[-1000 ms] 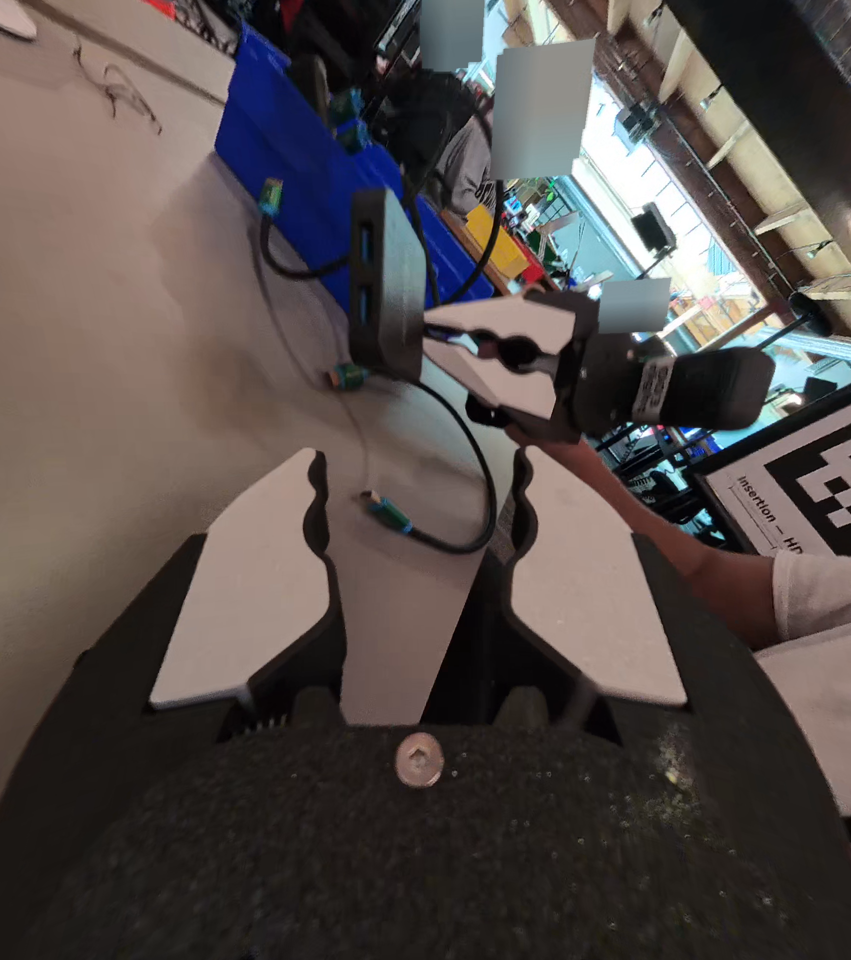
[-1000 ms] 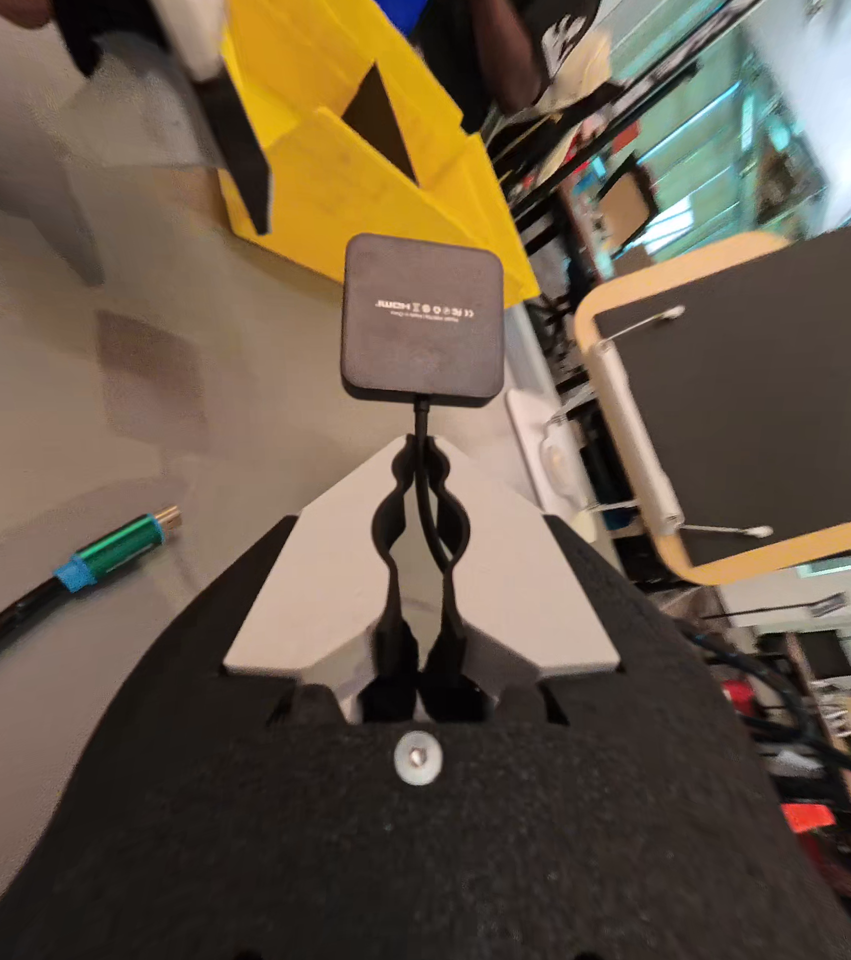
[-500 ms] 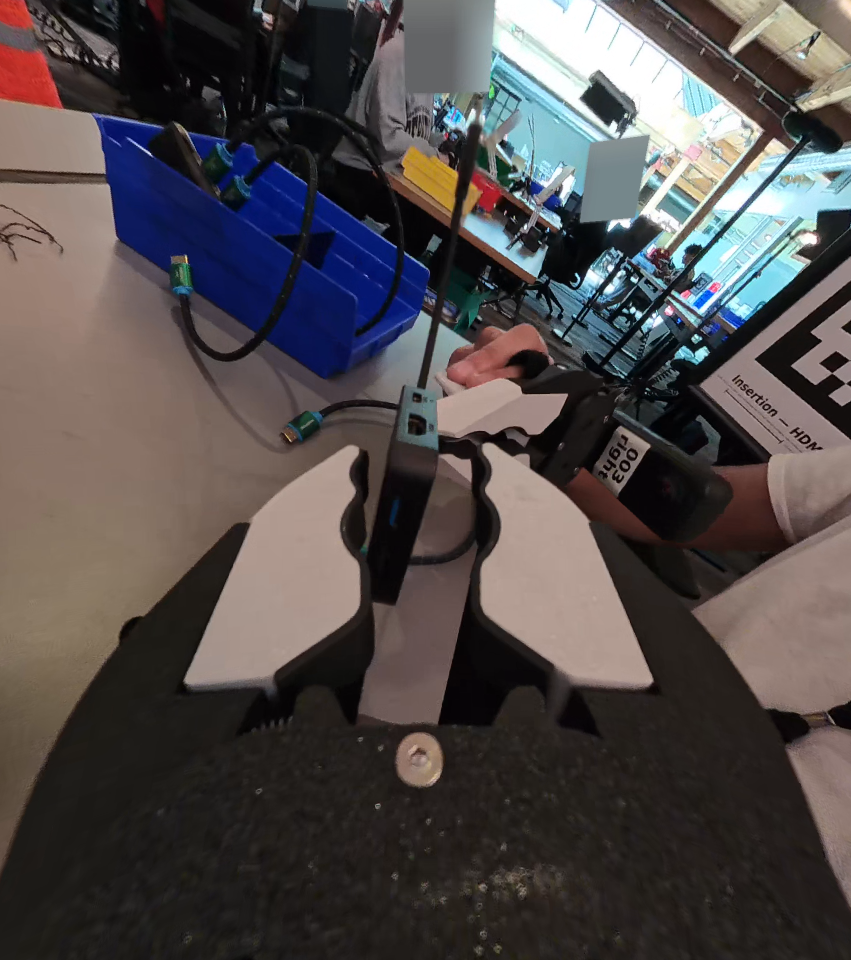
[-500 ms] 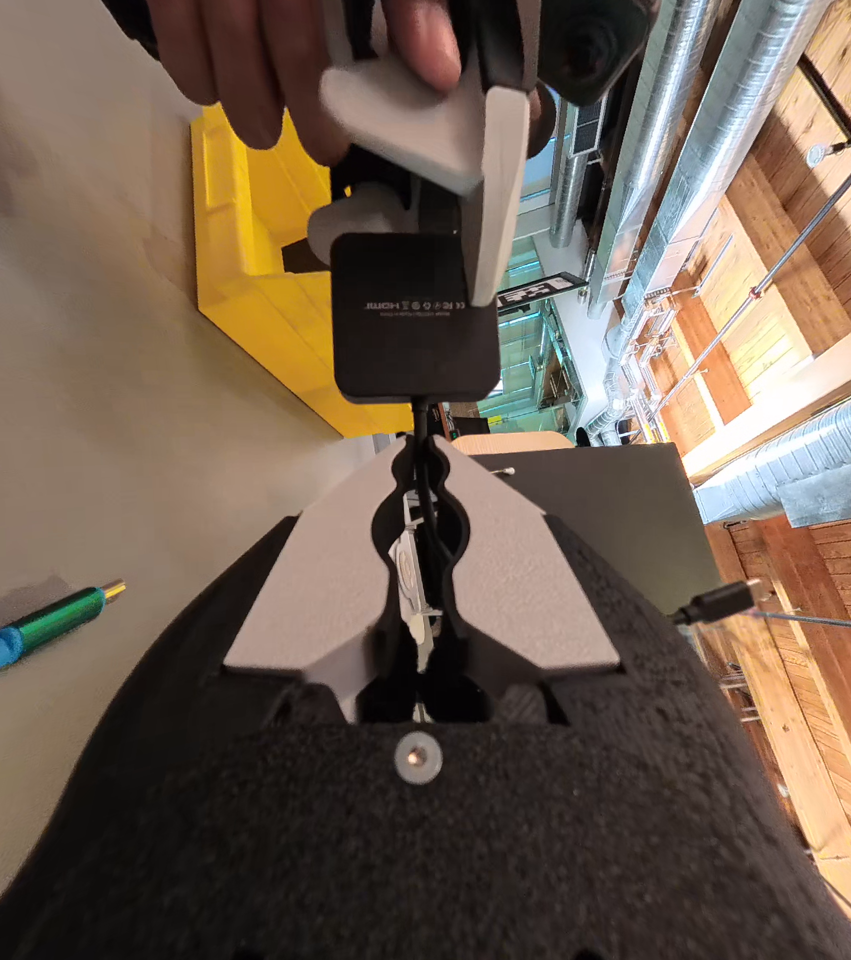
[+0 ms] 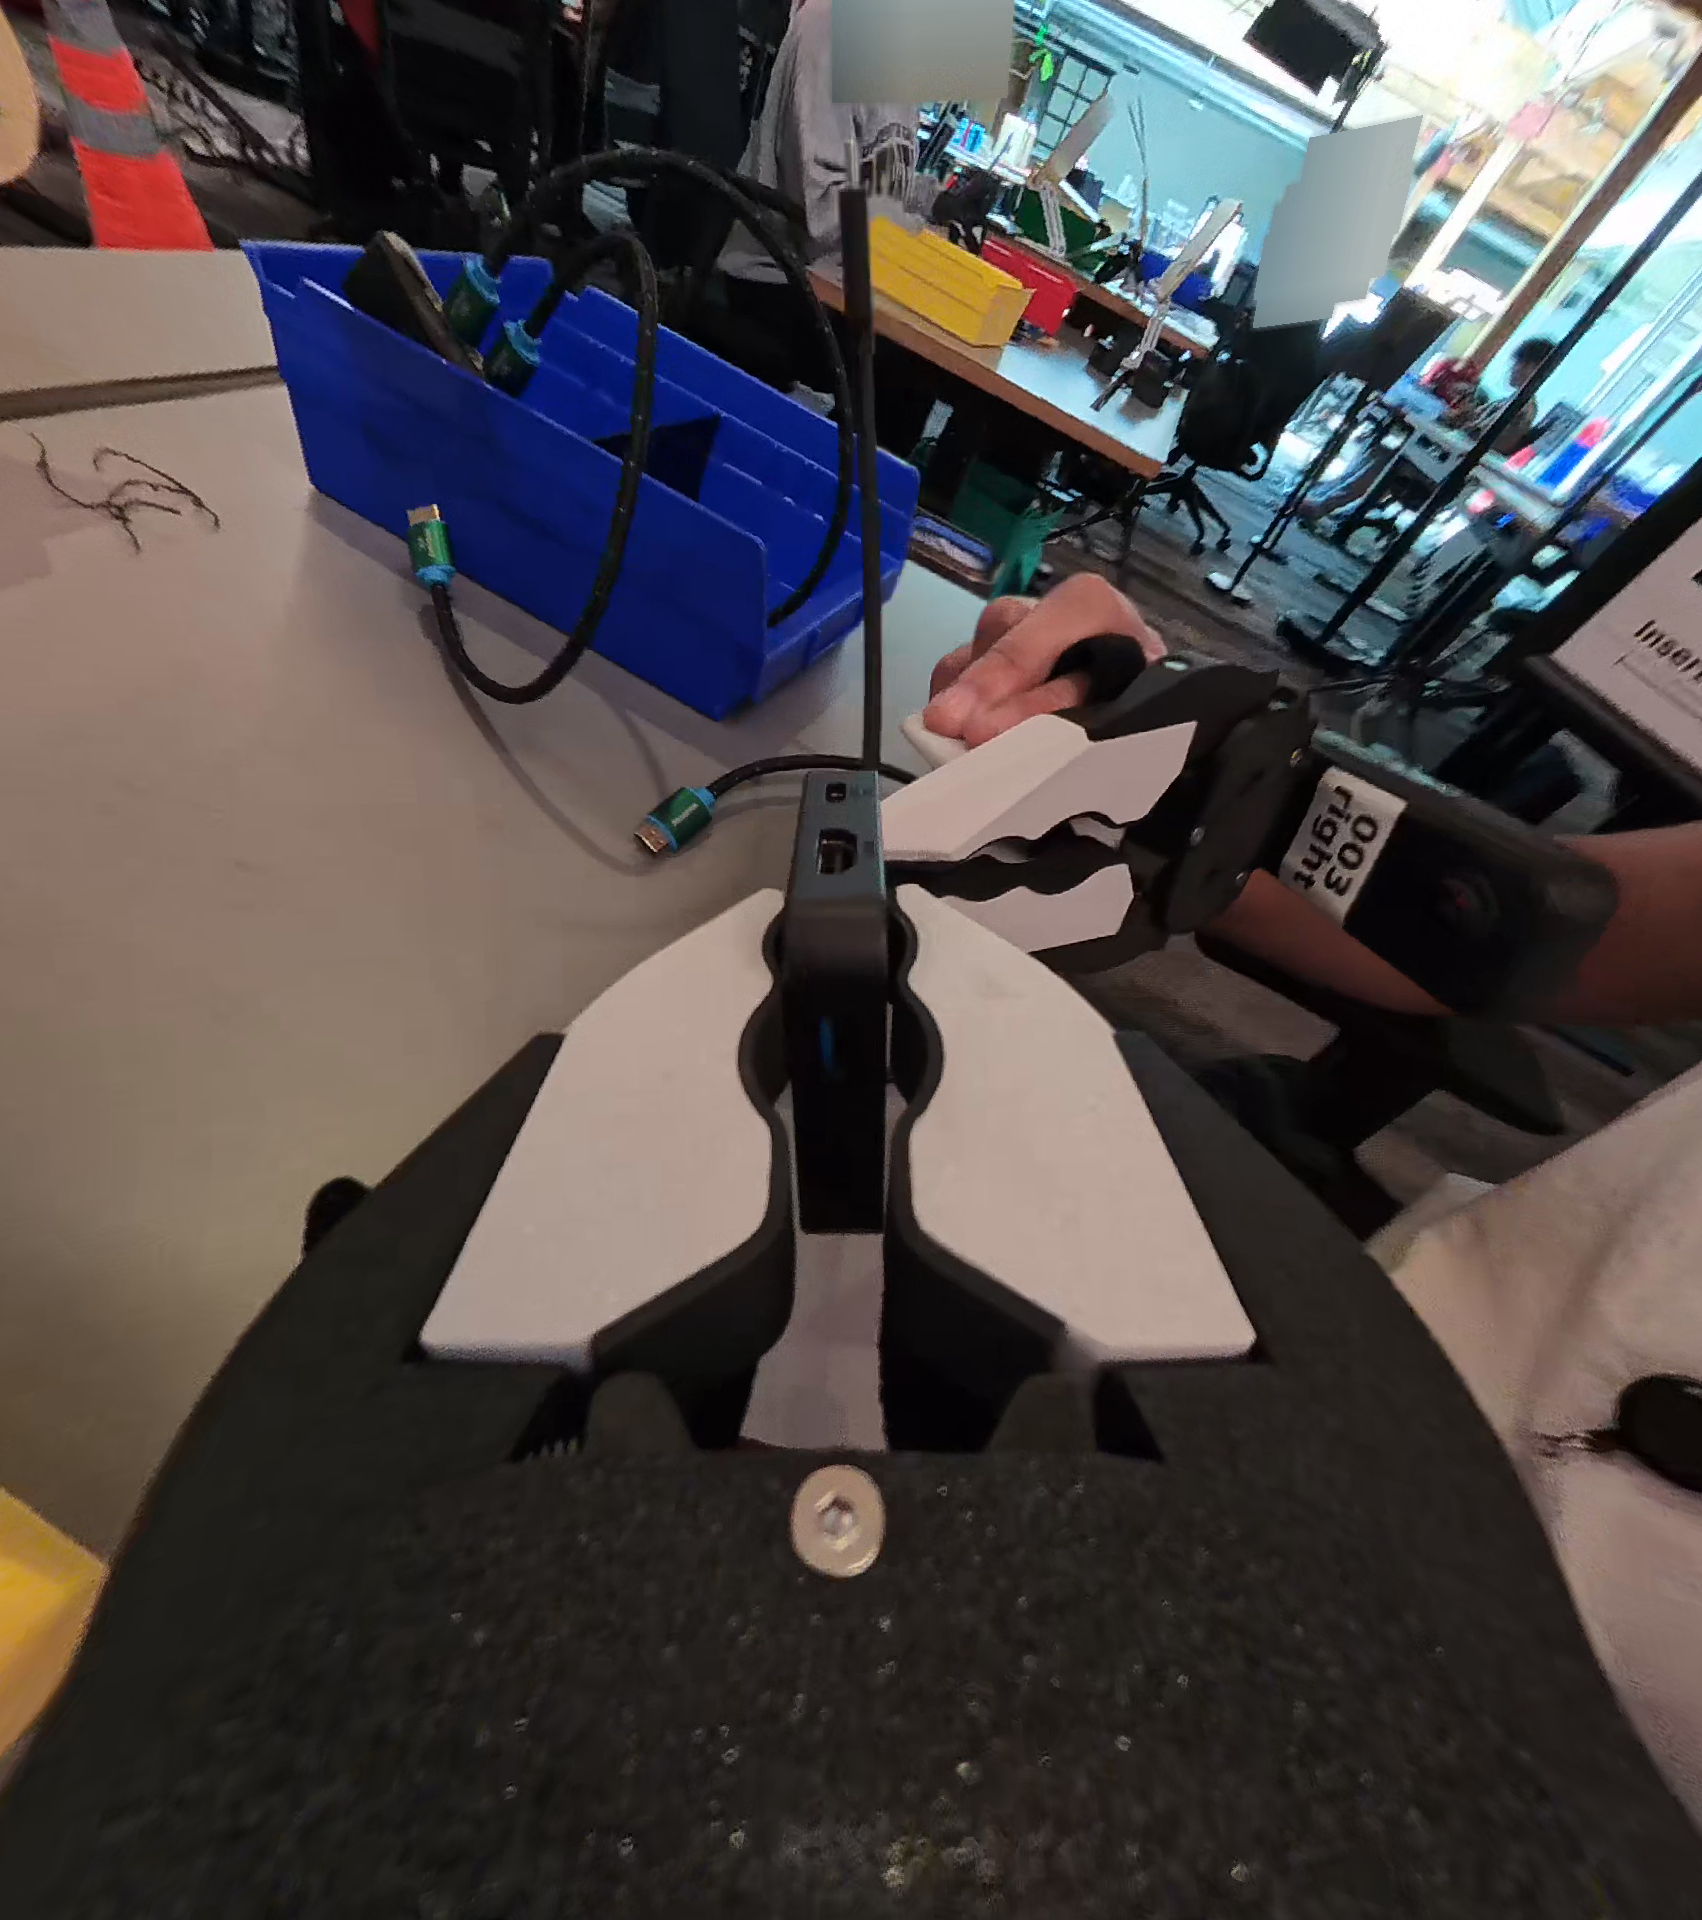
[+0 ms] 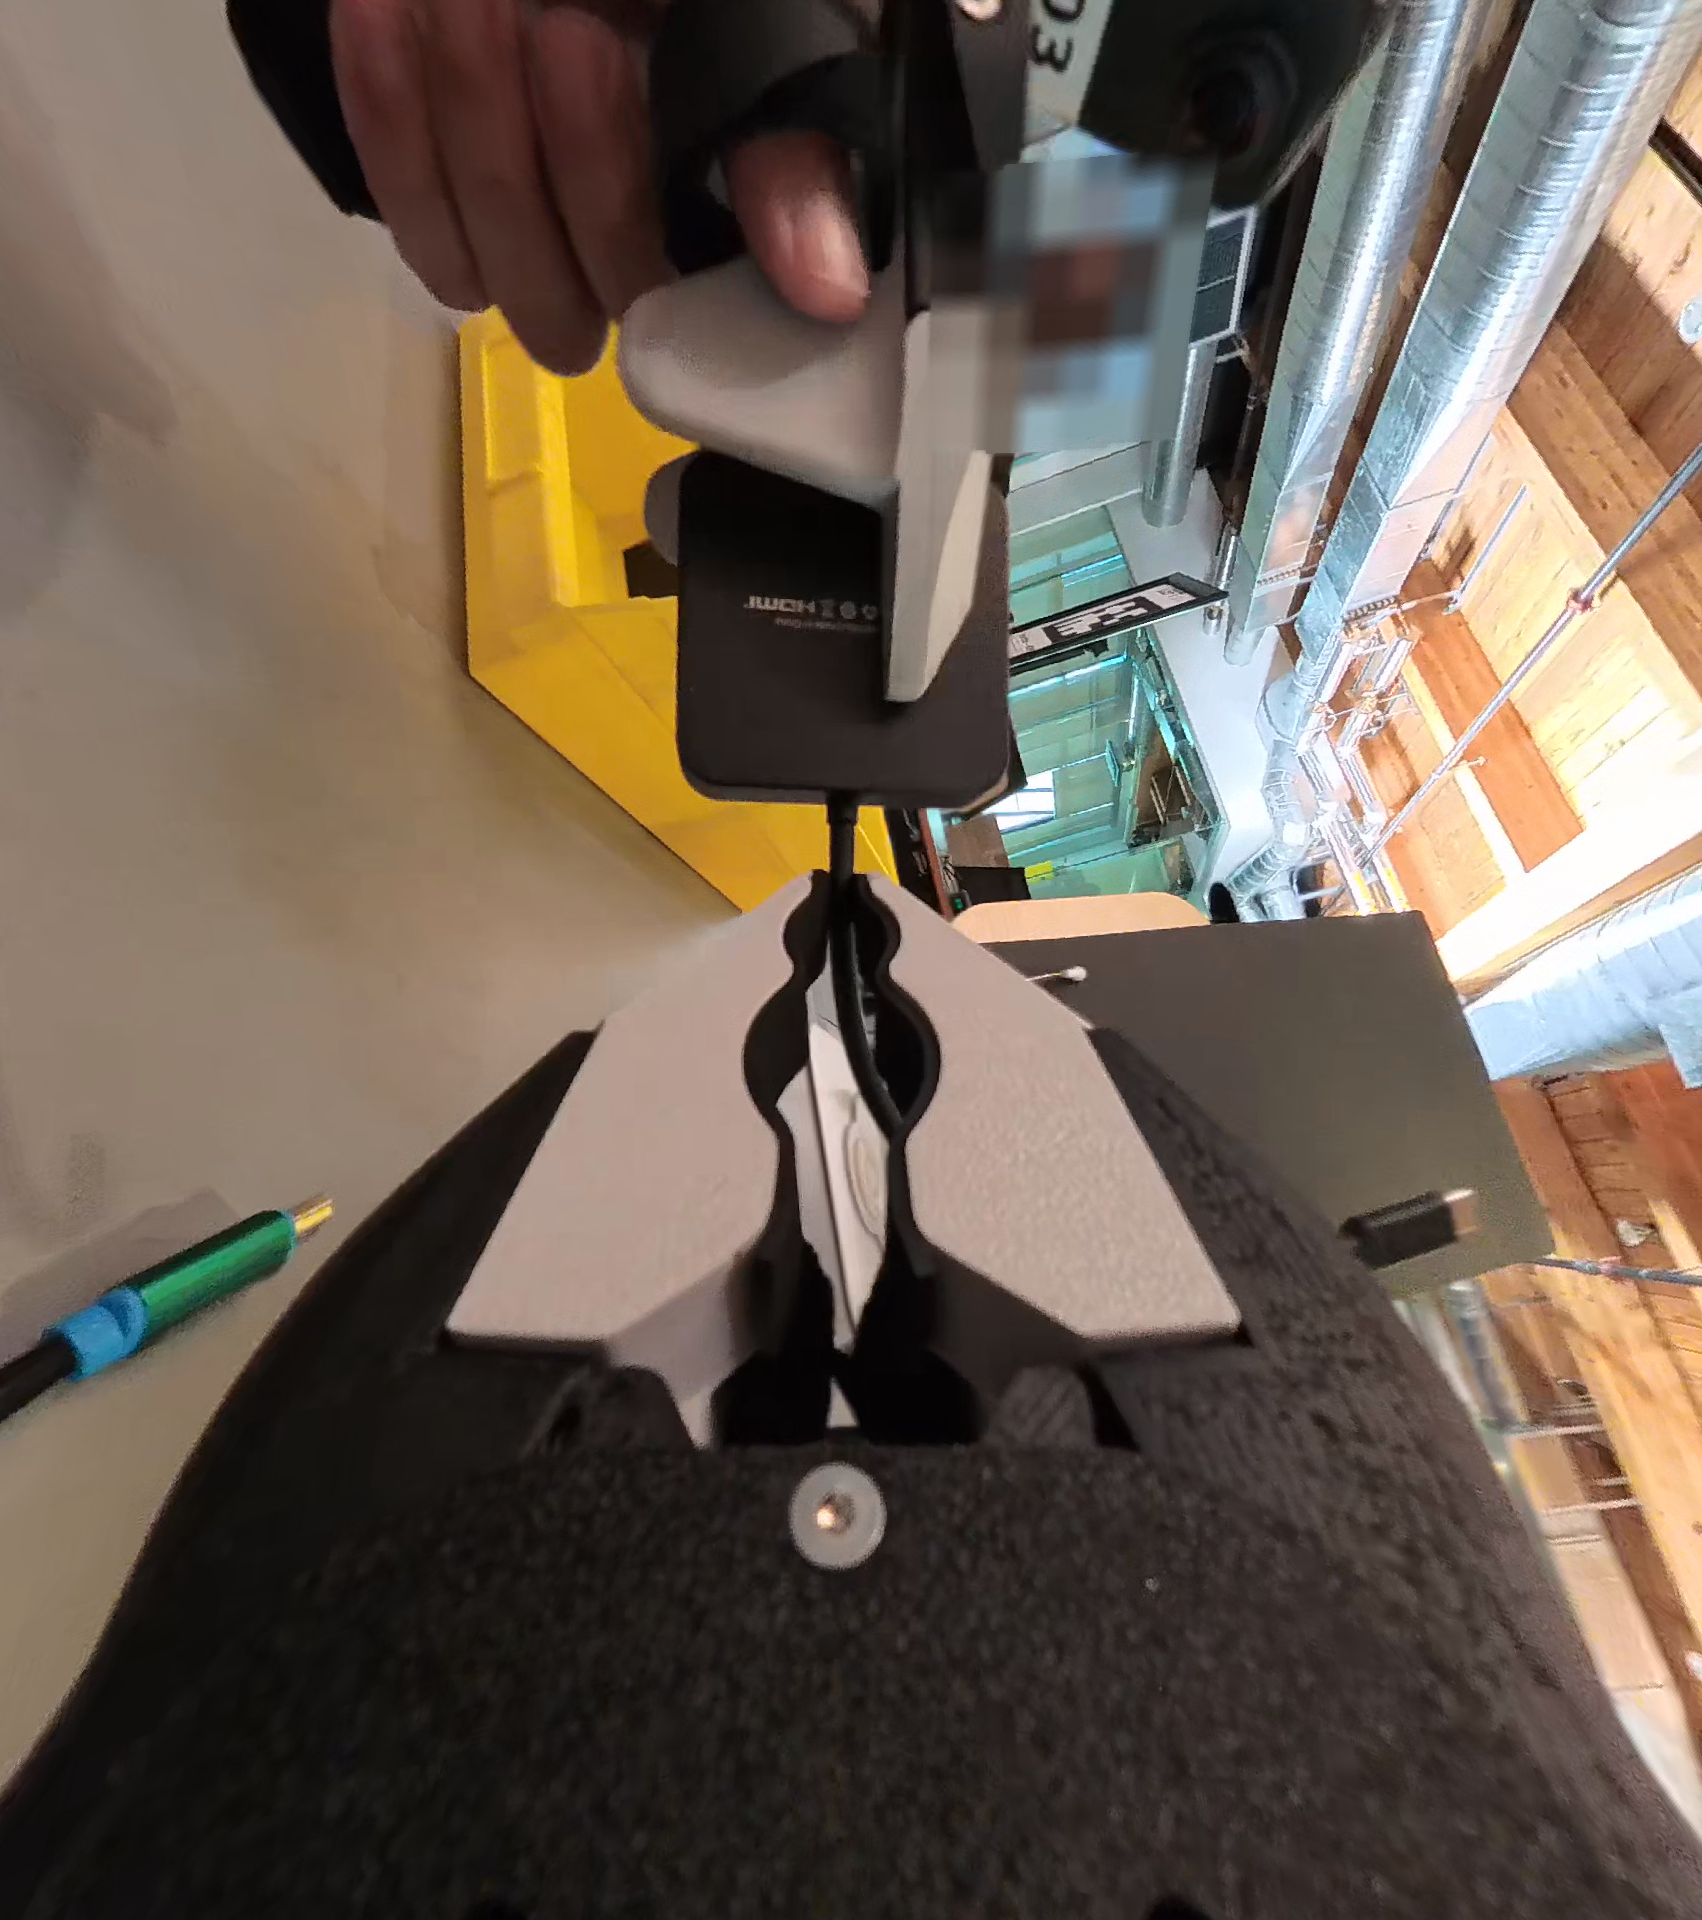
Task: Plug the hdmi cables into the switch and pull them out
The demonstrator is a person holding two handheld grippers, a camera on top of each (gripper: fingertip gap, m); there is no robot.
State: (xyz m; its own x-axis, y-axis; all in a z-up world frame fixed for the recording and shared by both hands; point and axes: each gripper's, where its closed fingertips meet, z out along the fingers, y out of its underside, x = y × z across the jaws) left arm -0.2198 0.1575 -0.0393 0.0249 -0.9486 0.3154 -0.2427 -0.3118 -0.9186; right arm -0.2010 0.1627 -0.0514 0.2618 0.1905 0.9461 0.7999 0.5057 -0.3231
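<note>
**Switch Held Edge-On Between Both Tongs**

Clamping the black HDMI switch (image 5: 834,997) by its flat faces, the left tongs (image 5: 836,935) held it edge-on and upright above the grey counter (image 5: 151,883), with its narrow port side facing up and away. In the right wrist view the same switch (image 6: 785,665) showed its broad printed face, the white fingers (image 6: 774,384) of the left tongs pressed over its upper part and a person's hand (image 6: 556,156) behind them.

The right tongs (image 6: 842,894) were clenched on the switch's thin black pigtail cable (image 6: 852,997), just beside the point where it leaves the body. From the left wrist view, the right tongs (image 5: 904,842) came in from the right, touching the switch's side, with a hand (image 5: 1023,665) on top of them.

An HDMI plug with a green shell and blue collar (image 5: 675,821) lay loose on the counter just left of the switch, not inserted; it appeared at the lower left of the right wrist view (image 6: 192,1278). Another green plug (image 5: 428,545) lay farther back beside a blue bin (image 5: 566,540), which held more braided cables (image 5: 618,416). A yellow bin (image 6: 556,582) sat on the counter beyond the switch.
</note>
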